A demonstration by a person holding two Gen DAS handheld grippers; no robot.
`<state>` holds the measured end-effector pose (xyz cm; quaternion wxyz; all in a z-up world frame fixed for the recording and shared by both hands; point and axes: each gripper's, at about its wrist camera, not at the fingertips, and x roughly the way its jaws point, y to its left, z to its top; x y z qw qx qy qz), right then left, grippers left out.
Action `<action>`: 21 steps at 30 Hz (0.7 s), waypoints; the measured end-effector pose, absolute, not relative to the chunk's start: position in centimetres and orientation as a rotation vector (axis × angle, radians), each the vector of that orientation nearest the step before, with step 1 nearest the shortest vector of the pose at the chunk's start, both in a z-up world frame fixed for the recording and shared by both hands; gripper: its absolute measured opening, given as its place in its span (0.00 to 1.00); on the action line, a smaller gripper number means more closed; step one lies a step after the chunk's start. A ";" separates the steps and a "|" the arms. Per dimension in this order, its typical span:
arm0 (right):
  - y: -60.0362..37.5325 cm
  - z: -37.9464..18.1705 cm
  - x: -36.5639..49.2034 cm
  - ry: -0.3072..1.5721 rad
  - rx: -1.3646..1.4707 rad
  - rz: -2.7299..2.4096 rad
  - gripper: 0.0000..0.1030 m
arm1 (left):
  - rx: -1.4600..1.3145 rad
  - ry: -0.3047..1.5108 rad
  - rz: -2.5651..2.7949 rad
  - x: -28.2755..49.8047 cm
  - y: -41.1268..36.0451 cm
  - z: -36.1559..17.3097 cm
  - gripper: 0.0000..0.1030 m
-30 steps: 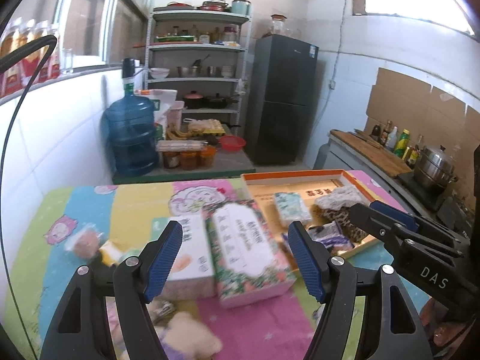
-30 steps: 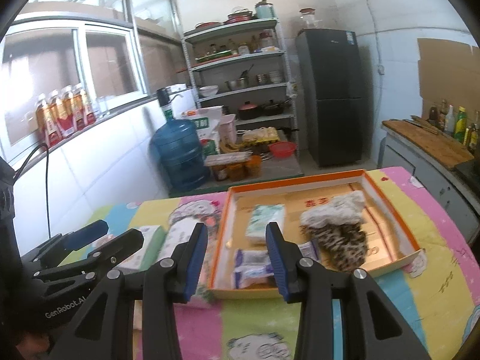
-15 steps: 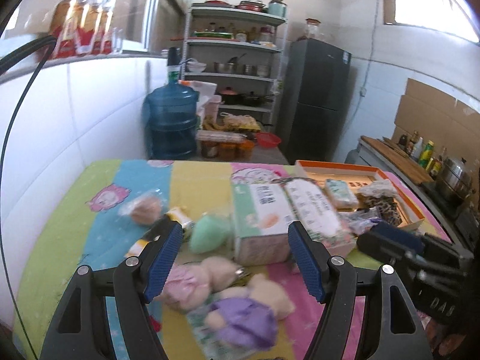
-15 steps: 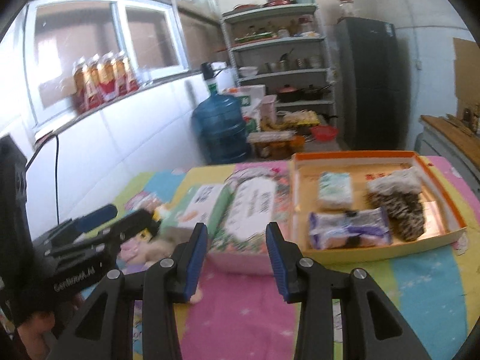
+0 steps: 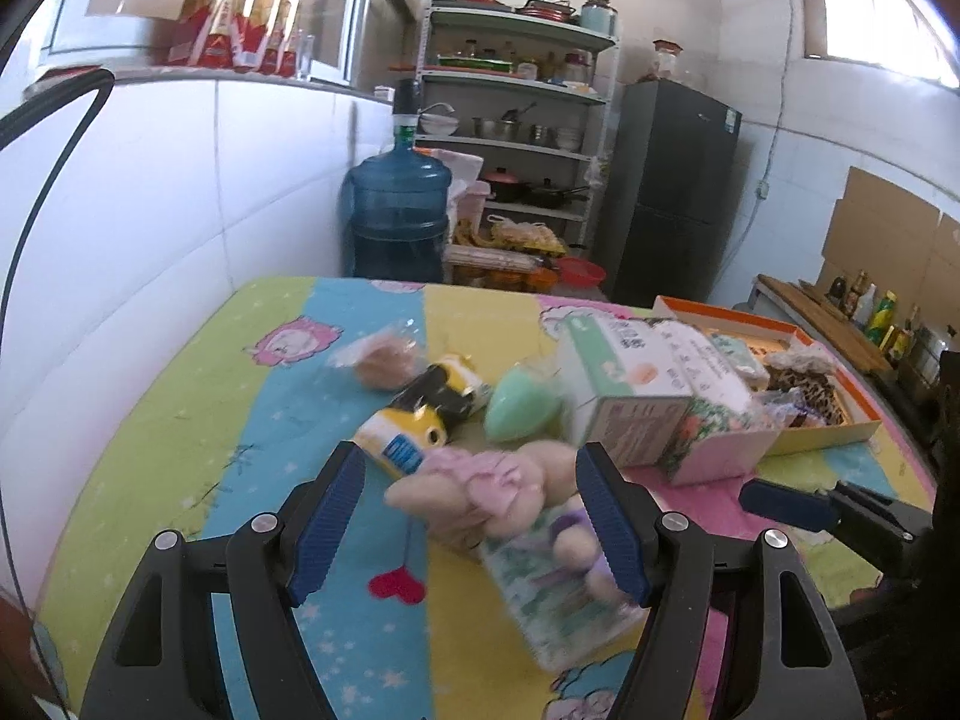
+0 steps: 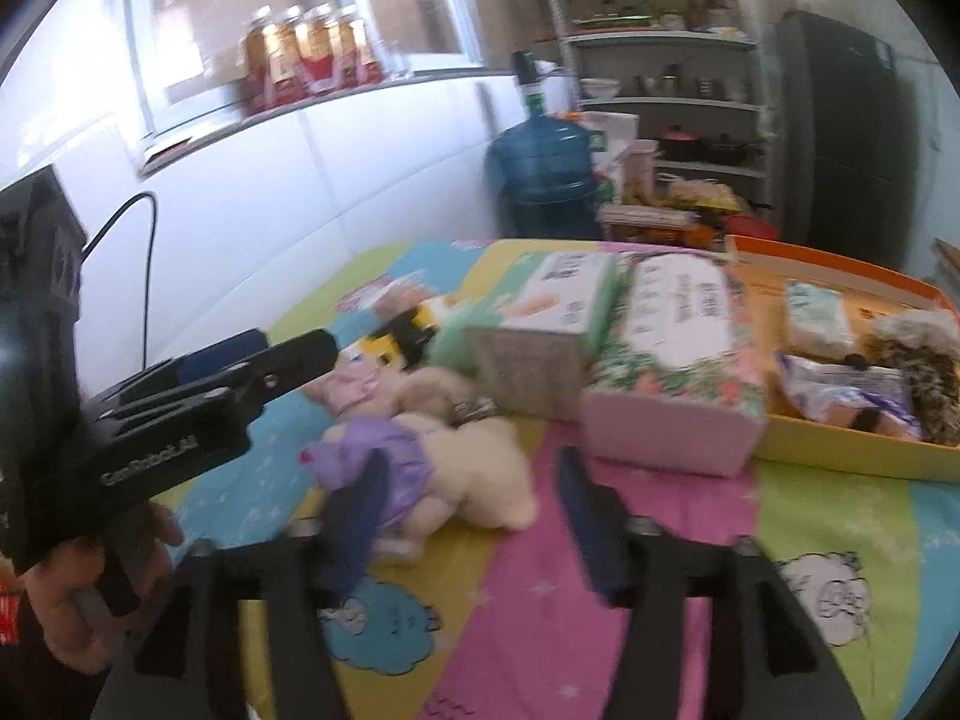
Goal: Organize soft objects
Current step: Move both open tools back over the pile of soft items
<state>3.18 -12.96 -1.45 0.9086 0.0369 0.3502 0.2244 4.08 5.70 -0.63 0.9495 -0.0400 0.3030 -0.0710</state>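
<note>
Several plush toys lie in a heap on the colourful table cover. My left gripper (image 5: pixel 474 498) is open, and a plush in a pink dress (image 5: pixel 474 489) lies between its blue pads without touching them. My right gripper (image 6: pixel 471 480) is opening its jaws just over a cream plush in a purple dress (image 6: pixel 396 456), and the pads do not press on it. The orange tray (image 6: pixel 840 267) at the right holds a tissue pack (image 6: pixel 816 312), a wrapped packet (image 6: pixel 840 384) and a leopard-print fuzzy item (image 6: pixel 924 378). The left gripper (image 6: pixel 288 354) also shows at the left of the right wrist view.
Two tissue boxes (image 5: pixel 624 378) (image 5: pixel 708 408) stand between the toys and the tray. A yellow and black toy (image 5: pixel 420 414), a green egg shape (image 5: pixel 522 402) and a bagged brown lump (image 5: pixel 384 360) lie behind the plush heap. A white tiled wall runs along the left.
Both views have swung left from the tray to the plush heap and come lower. The right jaws have widened. The left jaws stay as wide as before.
</note>
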 end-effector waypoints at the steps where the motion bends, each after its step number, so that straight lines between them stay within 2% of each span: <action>1: -12.5 -1.6 3.0 0.721 0.068 0.486 0.76 | -0.087 0.619 -0.142 3.9 6.0 -0.8 0.72; 9: -10.6 -3.1 4.4 0.762 0.025 0.509 0.77 | -0.141 0.647 -0.116 3.1 8.6 -2.5 0.72; 21: -10.1 -4.5 7.0 0.804 0.075 0.527 0.87 | -0.132 0.692 -0.137 3.2 8.4 -4.6 0.72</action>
